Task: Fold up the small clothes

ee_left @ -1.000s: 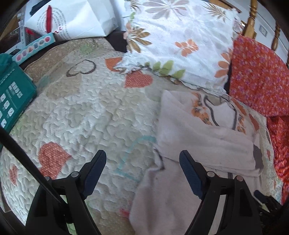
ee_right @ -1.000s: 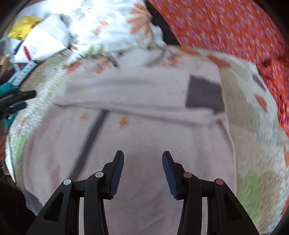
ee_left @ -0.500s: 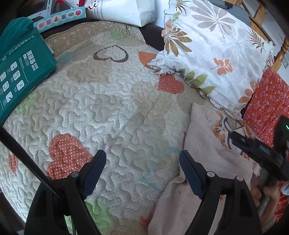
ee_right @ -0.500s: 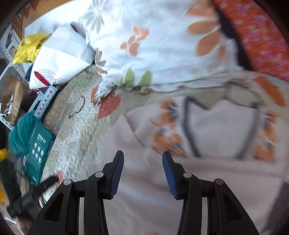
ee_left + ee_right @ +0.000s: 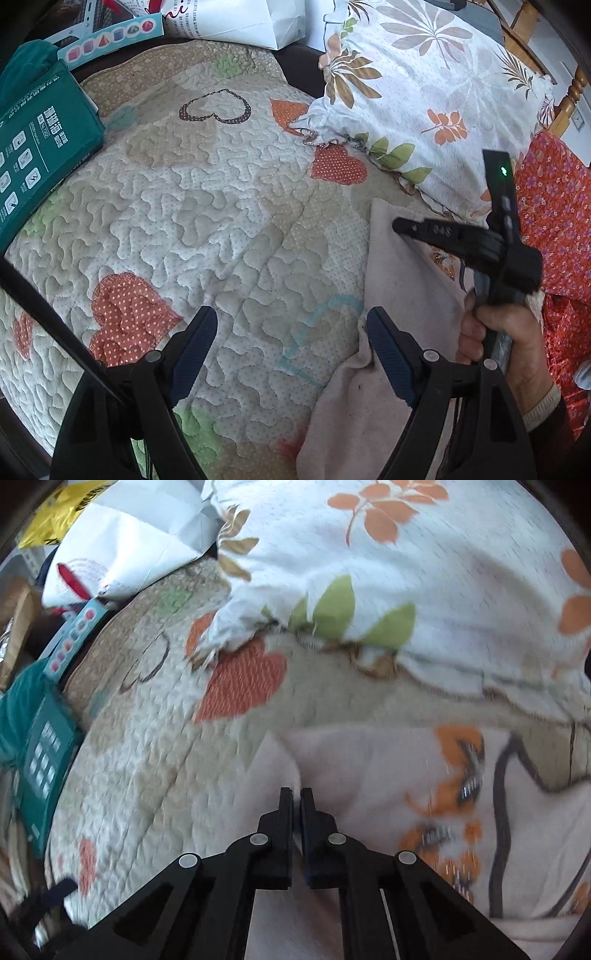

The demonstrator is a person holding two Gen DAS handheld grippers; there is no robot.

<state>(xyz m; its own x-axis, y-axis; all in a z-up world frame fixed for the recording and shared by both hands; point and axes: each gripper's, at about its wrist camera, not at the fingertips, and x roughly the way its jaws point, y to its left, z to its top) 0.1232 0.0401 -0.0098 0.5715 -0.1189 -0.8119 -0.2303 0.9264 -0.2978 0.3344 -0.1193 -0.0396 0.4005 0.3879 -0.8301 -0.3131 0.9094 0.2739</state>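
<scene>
1. I am working on a bed covered by a quilted bedspread [image 5: 207,221] with stitched hearts. A leaf-print pillow [image 5: 436,103] lies at its far side, a red floral cloth [image 5: 554,221] to the right, and a teal box [image 5: 40,147] at the left edge.
2. The right wrist view is smeared by motion, so fine detail of the fabric near my right gripper is hard to read. The garment's lower part runs out of both views, and in the left wrist view my right hand [image 5: 509,343] and its tool cover part of it.
3. The small garment [image 5: 399,288], pale pink with orange prints and dark piping, lies on the bedspread just in front of the pillow, at the right of the left wrist view.
4. My right gripper [image 5: 296,794] has just closed, and its jaws are now together. Its tips sit at the garment's upper left corner; the blur keeps me from telling whether any cloth is pinched between them.
5. My left gripper [image 5: 291,332] stands wide apart and holds nothing. It hangs over bare bedspread, its right finger [image 5: 388,354] over the garment's left edge.
</scene>
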